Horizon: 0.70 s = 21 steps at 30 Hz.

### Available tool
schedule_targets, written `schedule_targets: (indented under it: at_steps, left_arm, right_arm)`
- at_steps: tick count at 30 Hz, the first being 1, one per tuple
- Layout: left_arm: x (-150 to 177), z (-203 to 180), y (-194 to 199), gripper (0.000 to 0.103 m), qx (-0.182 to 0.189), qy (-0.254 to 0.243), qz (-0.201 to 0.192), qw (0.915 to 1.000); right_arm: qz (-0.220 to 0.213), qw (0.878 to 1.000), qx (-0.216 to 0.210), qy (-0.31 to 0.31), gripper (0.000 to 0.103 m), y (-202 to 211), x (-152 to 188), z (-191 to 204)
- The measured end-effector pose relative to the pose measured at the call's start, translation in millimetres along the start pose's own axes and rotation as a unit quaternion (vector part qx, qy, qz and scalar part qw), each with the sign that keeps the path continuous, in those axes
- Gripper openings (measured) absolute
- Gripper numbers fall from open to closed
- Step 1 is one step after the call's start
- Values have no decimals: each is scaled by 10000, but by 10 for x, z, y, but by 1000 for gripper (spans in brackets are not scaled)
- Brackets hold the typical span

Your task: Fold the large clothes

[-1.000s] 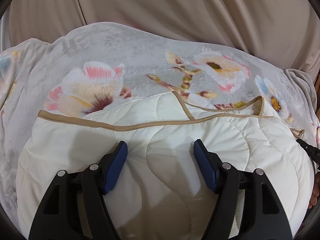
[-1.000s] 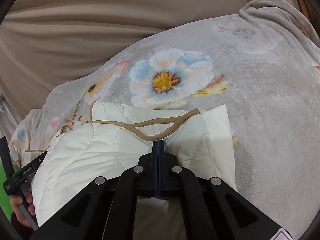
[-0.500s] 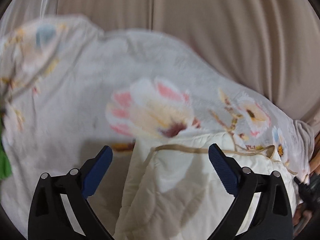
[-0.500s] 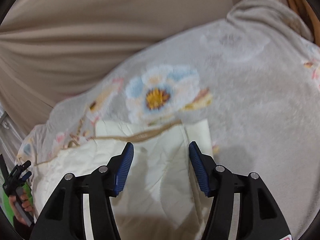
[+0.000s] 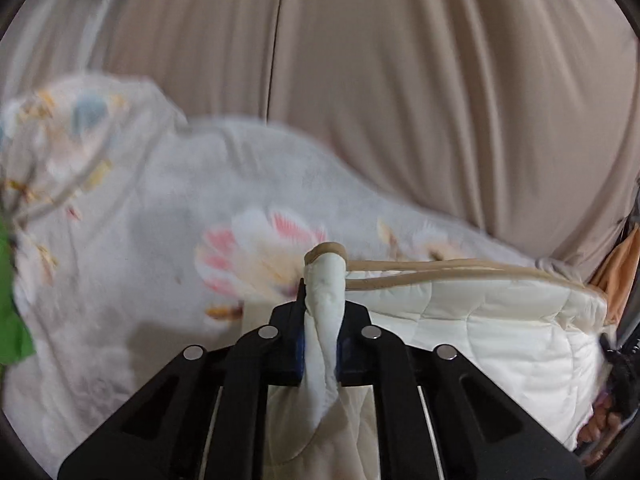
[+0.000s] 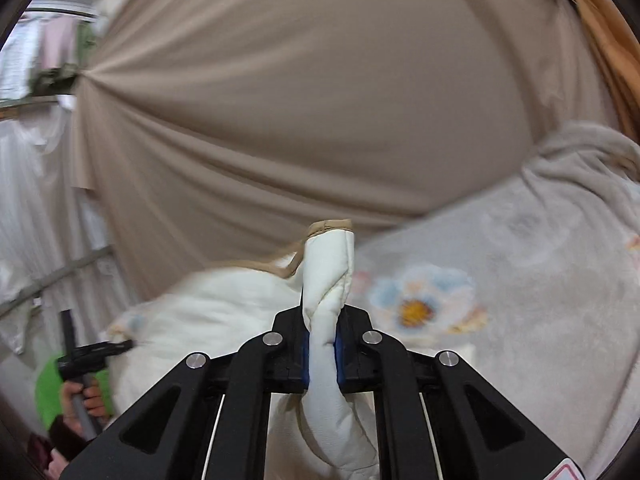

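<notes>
quilt (image 5: pixel 472 320): matt padded cloth | blanket (image 5: pixel 160 208): fuzzy fleece | curtain (image 5: pixel 440 80): smooth cloth

Soft, even indoor light, rather dim, with no glare. Both fisheye views bend hard at the rim and end in a black ring. Motion blur smears the floral blanket (image 5: pixel 132 200) and the curtain (image 6: pixel 304 92); the black hand-held gripper frames up close stay sharp. A faint shadow lies on the blanket beside the quilt (image 5: pixel 480 320).

A grey flowered blanket (image 5: pixel 168 208) covers the bed, and the cream quilted garment (image 5: pixel 480 328) lies on it.
</notes>
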<state>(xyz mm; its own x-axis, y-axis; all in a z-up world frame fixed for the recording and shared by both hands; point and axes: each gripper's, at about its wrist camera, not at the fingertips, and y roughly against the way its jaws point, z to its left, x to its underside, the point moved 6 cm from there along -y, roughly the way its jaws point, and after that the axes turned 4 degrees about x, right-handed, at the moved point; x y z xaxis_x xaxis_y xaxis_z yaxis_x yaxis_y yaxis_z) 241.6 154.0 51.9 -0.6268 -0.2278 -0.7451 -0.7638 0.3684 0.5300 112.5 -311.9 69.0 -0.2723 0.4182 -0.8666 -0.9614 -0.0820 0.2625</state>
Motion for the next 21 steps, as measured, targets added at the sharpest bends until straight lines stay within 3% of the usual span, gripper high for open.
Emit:
schedule_targets:
  at_steps: [3,4,6,10,12,13,15,18,21]
  left_arm:
    - [363,245,-644,9,-540,22,874,9947]
    - [464,305,-747,9,-508,83,1041,9932]
    - [560,331,-812,10,-511,81,1021,9934]
    - [550,277,-782,15,-692,-106,1024,9923]
    - [475,261,-608,27,-975,-159,777,9921]
    - [414,274,-489,43,-1138,-175,614,9914]
    - [283,227,-247,48,-1283,-289,200,9911]
    - [129,-125,10,48,-1172,-766,-135,9901]
    - [194,-728,16,49,-505,-1259,-33,9908]
  right_arm:
    - [1248,9871,960,-285,7,-621,520,-466]
    - [1558,9799,1227,-207,7,-768,704,-560]
    - [1860,9729,1356,-239,6,-912,912,-645]
    - [1996,9681,1514,22,9,-928,889,-601]
    - [1818,9706,1572,-143,16,-809,846,-630]
    - [1657,9717,1668,-233,26,-719,786,-644]
    - [1333,9739,1801,-356,31,-547,634,-644]
    - [899,9800,1773,-7,26,-321,414,-325]
    - [1000,9882,1020,550,25,-340,461,369]
